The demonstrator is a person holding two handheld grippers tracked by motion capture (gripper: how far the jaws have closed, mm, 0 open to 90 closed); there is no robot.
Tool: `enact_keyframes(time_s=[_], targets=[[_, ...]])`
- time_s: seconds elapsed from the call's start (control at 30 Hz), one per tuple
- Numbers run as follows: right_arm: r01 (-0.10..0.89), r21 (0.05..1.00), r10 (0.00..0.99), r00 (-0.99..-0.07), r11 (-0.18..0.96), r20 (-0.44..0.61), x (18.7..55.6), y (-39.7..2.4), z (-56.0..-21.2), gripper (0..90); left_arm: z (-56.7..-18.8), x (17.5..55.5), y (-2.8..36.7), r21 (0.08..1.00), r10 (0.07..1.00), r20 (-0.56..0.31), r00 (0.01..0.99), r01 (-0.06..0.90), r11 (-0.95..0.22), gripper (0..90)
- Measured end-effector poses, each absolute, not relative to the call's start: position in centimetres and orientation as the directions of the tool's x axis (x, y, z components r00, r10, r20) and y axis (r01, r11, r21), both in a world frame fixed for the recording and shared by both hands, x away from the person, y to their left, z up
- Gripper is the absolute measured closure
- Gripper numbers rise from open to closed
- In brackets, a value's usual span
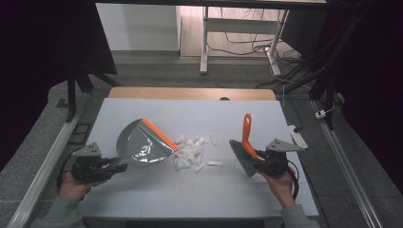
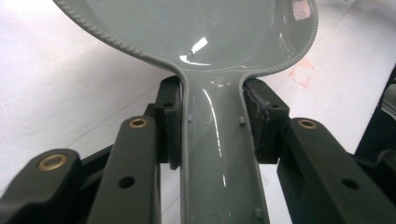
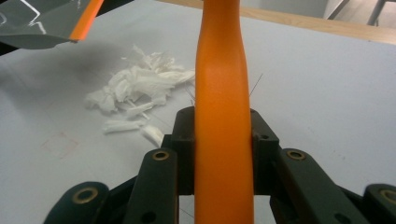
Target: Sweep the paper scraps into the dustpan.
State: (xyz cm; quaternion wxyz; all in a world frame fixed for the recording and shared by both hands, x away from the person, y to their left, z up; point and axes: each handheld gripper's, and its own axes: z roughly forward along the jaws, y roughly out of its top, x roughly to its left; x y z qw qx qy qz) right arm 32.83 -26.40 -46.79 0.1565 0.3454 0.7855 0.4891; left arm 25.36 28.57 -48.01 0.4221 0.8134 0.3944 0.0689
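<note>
The heap of white paper scraps (image 1: 192, 153) lies near the middle of the white surface (image 1: 157, 190); everything else is placed from it. In the high view the pieces are small and run together, so their number cannot be told; the right gripper view shows them (image 3: 135, 88) more clearly as torn, crumpled strips, with a few lying loose at the near edge of the heap.

Just left of the scraps sits the grey dustpan (image 1: 142, 145), its orange lip (image 1: 159, 134) turned toward them and close to the nearest pieces; whether lip and paper touch cannot be made out. The left tool (image 1: 116, 167) is clamped on the dustpan's handle, which the left gripper view shows pinched between both pads (image 2: 170, 116). There the pan's bowl (image 2: 196, 28) is cut off by the top edge of the frame, and the handle runs out at the bottom. Glare on the bowl hides whether anything lies inside.

Right of the scraps, well apart from them, the right tool (image 1: 259, 164) grips the orange handle of the brush (image 1: 246, 135). Its dark bristles (image 1: 240, 156) face the heap and slant down toward the surface; contact with it is unclear. In the right gripper view the handle (image 3: 223, 116) fills the middle, hiding the bristles and part of the surface behind, and its top is cut off.
</note>
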Motion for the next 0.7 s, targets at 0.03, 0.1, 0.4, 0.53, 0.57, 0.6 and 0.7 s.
enact_keyframes(time_s=[0.03, 0.1, 0.4, 0.53, 0.57, 0.6, 0.7], targets=[[0.389, 0.876, 0.696, -0.712, 0.285, 0.090, 32.9, -26.2, -46.7, 70.0, -48.1, 25.3, 28.5, 0.737, 0.698, -0.219, 0.682, 0.584, -0.340, 61.1], [0.388, 0.876, 0.692, -0.716, 0.287, 0.090, 33.0, -25.8, -46.6, 70.0, -48.1, 25.3, 28.4, 0.733, 0.693, -0.217, 0.688, 0.583, -0.350, 61.1], [0.395, 0.875, 0.702, -0.706, 0.281, 0.093, 34.5, -23.9, -46.4, 70.0, -47.7, 24.4, 28.9, 0.742, 0.657, -0.216, 0.722, 0.559, -0.371, 61.1], [0.400, 0.876, 0.722, -0.686, 0.271, 0.090, 34.9, -23.3, -46.4, 70.0, -48.3, 24.3, 29.1, 0.726, 0.658, -0.225, 0.719, 0.574, -0.379, 61.1], [0.403, 0.876, 0.726, -0.681, 0.264, 0.094, 35.1, -23.2, -46.3, 70.0, -48.5, 24.3, 29.1, 0.724, 0.654, -0.227, 0.722, 0.574, -0.382, 61.1], [0.402, 0.878, 0.729, -0.678, 0.261, 0.094, 35.3, -23.0, -46.3, 70.1, -48.6, 24.3, 29.1, 0.724, 0.654, -0.233, 0.720, 0.577, -0.377, 61.1], [0.403, 0.880, 0.732, -0.674, 0.253, 0.099, 36.1, -22.5, -46.1, 70.0, -49.0, 24.3, 29.2, 0.714, 0.651, -0.238, 0.721, 0.584, -0.386, 61.1]])
